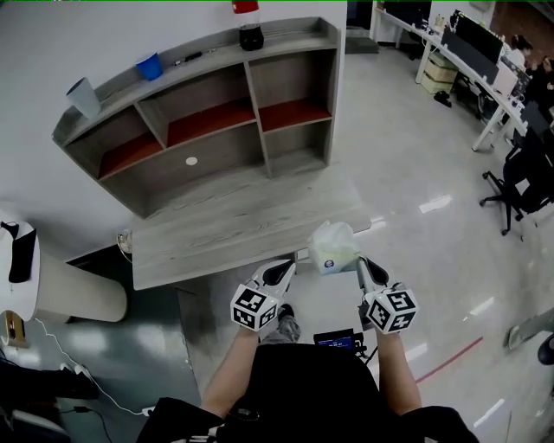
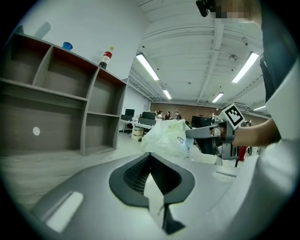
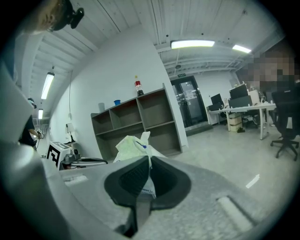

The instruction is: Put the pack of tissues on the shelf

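The pack of tissues (image 1: 333, 247), pale green-white in a crinkled plastic wrap, hangs in the air just off the near right corner of the wooden table (image 1: 234, 229). My right gripper (image 1: 362, 265) is shut on the wrap at its right side; in the right gripper view the pack (image 3: 133, 143) sticks up beyond the closed jaws of that gripper (image 3: 149, 159). My left gripper (image 1: 284, 270) is beside the pack on its left, shut with nothing in it (image 2: 150, 155). The grey shelf (image 1: 208, 112) with red-floored compartments stands at the back of the table.
On top of the shelf stand a dark bottle with a red cap (image 1: 249, 26), a blue cup (image 1: 149, 66) and a grey cup (image 1: 84, 97). A white disc (image 1: 191, 161) lies in the low compartment. Desks and office chairs (image 1: 519, 182) fill the right side.
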`<state>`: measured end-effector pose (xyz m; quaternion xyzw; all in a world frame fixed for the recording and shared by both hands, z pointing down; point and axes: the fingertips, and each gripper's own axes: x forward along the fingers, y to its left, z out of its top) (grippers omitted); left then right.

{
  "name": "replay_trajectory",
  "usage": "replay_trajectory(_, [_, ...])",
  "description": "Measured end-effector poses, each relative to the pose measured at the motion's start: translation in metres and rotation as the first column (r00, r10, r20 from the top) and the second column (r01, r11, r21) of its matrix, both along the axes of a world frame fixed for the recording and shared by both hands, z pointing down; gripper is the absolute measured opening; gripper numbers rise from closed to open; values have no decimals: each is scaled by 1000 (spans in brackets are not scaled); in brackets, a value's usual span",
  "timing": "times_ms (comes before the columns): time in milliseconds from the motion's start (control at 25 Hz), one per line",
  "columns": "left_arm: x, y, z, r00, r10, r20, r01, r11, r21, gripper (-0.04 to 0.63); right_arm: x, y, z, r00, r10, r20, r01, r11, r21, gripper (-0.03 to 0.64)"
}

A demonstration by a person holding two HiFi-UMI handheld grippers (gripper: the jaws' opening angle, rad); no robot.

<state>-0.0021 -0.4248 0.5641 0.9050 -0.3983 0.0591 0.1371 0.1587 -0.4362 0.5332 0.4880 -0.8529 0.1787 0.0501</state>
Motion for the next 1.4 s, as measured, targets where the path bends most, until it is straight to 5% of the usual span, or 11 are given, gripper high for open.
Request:
replay_trajectory(240, [-16,-60,-3,999,32,-2,-32,999,-10,2,-18,-55,-1,1000,30,2,-30,999,-10,3])
replay_trajectory(760, [-68,-151,-13,992,24,-128,-29,999,-44,2,-72,-132,6,999,53,-7,-54,998,-28,3])
replay_trajectory(1400, [-59,-174,-15,996,-19,-91,16,1000,-25,2,-76,-171,0,999,-41,-25,40,999,-22,3])
